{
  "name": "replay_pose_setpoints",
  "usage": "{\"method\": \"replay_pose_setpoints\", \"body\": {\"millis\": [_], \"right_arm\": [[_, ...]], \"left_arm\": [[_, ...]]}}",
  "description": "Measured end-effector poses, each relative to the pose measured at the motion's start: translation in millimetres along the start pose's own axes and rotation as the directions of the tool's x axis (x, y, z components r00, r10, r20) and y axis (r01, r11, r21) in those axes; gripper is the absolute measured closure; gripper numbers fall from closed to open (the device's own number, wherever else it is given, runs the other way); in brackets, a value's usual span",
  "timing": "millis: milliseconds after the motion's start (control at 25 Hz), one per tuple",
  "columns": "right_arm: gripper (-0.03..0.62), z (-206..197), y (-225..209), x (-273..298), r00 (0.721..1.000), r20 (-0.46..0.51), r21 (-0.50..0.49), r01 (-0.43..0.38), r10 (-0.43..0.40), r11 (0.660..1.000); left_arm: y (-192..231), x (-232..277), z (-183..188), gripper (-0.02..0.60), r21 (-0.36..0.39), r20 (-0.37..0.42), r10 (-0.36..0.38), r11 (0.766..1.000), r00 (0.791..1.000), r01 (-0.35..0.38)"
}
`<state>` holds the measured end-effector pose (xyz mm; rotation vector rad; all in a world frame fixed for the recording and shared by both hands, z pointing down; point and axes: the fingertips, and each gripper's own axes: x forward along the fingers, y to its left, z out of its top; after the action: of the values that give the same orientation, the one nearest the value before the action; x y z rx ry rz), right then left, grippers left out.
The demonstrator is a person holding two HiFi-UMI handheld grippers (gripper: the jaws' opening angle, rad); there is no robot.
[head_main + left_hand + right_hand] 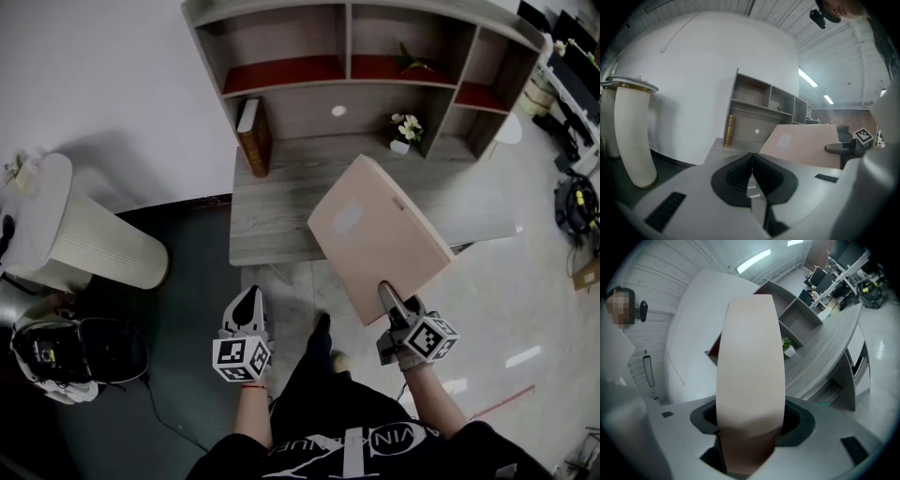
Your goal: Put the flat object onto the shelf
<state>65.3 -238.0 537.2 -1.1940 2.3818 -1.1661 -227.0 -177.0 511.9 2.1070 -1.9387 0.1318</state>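
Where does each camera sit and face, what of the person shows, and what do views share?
Head view: on the person's head, facing steeply down at desk and shelf; forearms, torso, left tongs and right tongs show.
Left gripper view: on the left tongs, facing along their shut jaws toward the shelf; head at top.
Right gripper view: on the right tongs, facing along the clamped flat board toward the shelf; head at left.
Shared: all show flat board and shelf.
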Motion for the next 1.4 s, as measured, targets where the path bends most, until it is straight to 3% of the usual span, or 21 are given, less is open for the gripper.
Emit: {"method": "replay_pose_setpoints", "body": {"millis": [440, 880, 1160, 1400], "right_arm": [[0.304, 10.3, -16.1, 60.2, 0.999, 0.022, 0.173, 0.026, -0.030, 0.985], [0.304, 17.6, -51.1, 105.3, 0.985, 0.117, 0.493, 0.053, -0.127, 0.869], [0.304, 21.4, -54.6, 137.1, 0.982, 0.123, 0.538, 0.057, -0.145, 0.841], [0.299, 22.3, -58.8, 165.5, 0.979, 0.119, 0.601, 0.063, -0.166, 0.797]], "left_arm": [[9.2, 63.4, 15.7, 0.575, -0.002, -0.031, -0.037, 0.999, 0.999, 0.037], [36.4, 113.6, 42.2, 0.577, -0.007, -0.016, -0.038, 0.999, 0.999, 0.038], [47.7, 143.4, 52.1, 0.575, -0.019, -0.002, -0.058, 0.998, 0.998, 0.058], [52.5, 162.5, 50.9, 0.575, -0.030, -0.012, -0.080, 0.996, 0.997, 0.079]]}}
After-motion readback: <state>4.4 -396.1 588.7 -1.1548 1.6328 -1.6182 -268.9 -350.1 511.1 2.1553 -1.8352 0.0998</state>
